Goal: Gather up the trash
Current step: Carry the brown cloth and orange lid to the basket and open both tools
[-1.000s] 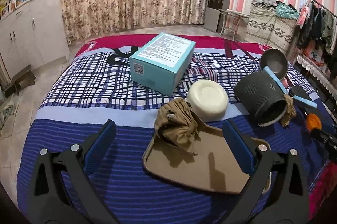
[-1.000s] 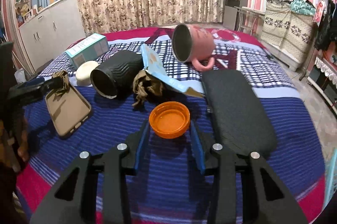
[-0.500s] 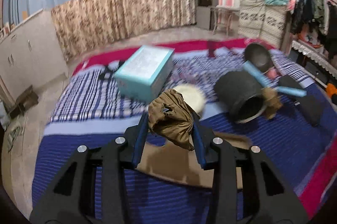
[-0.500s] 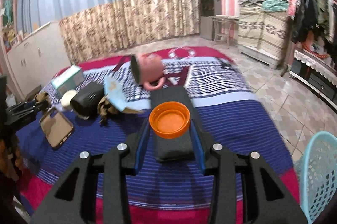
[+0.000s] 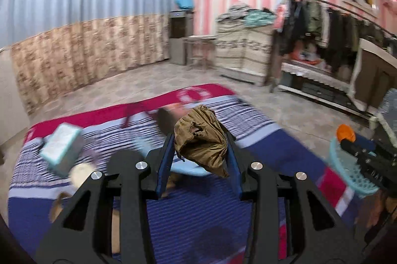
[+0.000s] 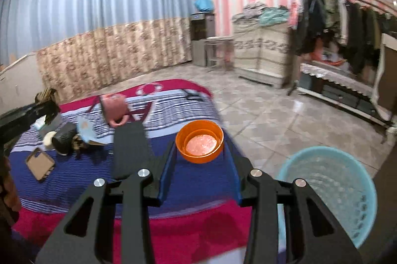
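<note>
Left tool (image 5: 201, 152): blue pads part-way in, clamped on the crumpled brown wad (image 5: 199, 141); it bulges above the pads and hangs a little below them, well clear of the bed (image 5: 211, 214). I read the lift as deliberate, so the wad can be carried off the blanket without dragging.

On the bed, from the right wrist view, left to right: flat brown tray (image 6: 39, 163), black ribbed cup (image 6: 64, 140) on its side, a second brown scrap (image 6: 78, 142) just beside it, a light blue card (image 6: 85, 130), a pink mug (image 6: 114, 107) on its side, a long black pad (image 6: 130, 150). My judgement: some of these remain to be sorted.

Right tool (image 6: 199, 152): same partial opening, pads pressed on the rim of the orange lid (image 6: 199, 141), open side up, held roughly level.

Teal basket (image 6: 330, 189) stands on the floor beside the bed, lower right of that tool and apparently empty. I take it as the drop point for both loads; neither is over it yet.
</note>
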`<state>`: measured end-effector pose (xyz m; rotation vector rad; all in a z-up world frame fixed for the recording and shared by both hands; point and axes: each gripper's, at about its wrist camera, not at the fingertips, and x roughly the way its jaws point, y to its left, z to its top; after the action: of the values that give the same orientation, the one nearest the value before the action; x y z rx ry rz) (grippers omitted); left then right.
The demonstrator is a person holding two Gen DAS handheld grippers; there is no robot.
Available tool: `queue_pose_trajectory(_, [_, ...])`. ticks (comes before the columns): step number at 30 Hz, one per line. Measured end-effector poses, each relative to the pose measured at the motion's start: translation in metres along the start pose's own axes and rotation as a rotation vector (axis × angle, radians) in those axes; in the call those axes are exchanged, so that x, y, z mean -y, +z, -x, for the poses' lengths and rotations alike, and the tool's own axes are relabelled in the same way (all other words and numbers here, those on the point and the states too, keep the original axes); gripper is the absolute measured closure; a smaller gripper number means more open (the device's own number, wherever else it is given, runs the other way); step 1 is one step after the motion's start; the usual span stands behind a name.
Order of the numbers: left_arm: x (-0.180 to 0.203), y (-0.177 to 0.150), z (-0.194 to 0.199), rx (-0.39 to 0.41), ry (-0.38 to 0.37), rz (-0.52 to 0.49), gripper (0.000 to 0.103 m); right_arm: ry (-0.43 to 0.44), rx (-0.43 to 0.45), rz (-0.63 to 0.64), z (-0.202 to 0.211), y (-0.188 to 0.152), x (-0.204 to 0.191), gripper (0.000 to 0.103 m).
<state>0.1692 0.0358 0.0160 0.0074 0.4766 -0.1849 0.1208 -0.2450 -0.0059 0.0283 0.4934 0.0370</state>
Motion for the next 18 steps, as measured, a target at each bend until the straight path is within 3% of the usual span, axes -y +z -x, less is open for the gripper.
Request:
queue_pose_trajectory(9, [0.115, 0.018, -0.015, 0.012, -0.167, -0.122, 0.062, -0.209, 0.068, -0.075, 0.033, 0.008, 0.089, 0.064])
queue_pose_trajectory(18, [0.204, 0.031, -0.023, 0.030, -0.306, -0.159, 0.062, -0.315, 0.084, -0.165, 0.053, 0.002, 0.161, 0.064])
